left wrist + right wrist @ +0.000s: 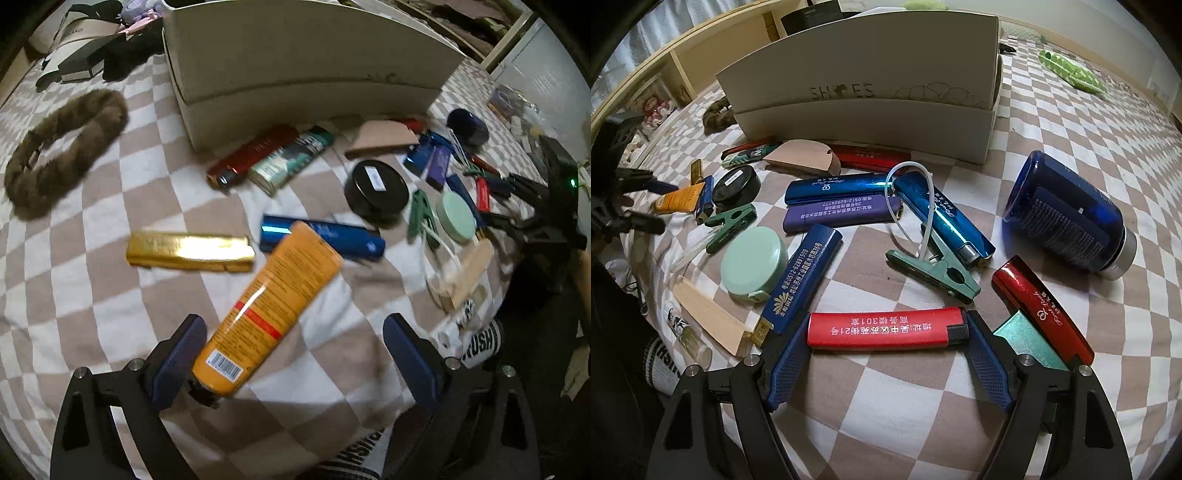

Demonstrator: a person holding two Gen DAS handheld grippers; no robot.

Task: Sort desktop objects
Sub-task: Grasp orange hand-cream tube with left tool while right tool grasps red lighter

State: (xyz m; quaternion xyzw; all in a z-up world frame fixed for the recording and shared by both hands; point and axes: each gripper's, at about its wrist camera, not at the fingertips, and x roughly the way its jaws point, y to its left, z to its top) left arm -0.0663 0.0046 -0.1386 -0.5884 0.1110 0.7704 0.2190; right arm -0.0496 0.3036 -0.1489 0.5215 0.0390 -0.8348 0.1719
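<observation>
The right gripper pinches a red lighter end to end, its long axis running left-right with the black cap rightward, over the checked cloth, while the left gripper, spread wide, touches an orange tube slanting far-right, near the shoe box.

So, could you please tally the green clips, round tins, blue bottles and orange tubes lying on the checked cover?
Green clips: 2
Round tins: 2, one black and one mint
Blue bottles: 1
Orange tubes: 1
Total: 6
</observation>
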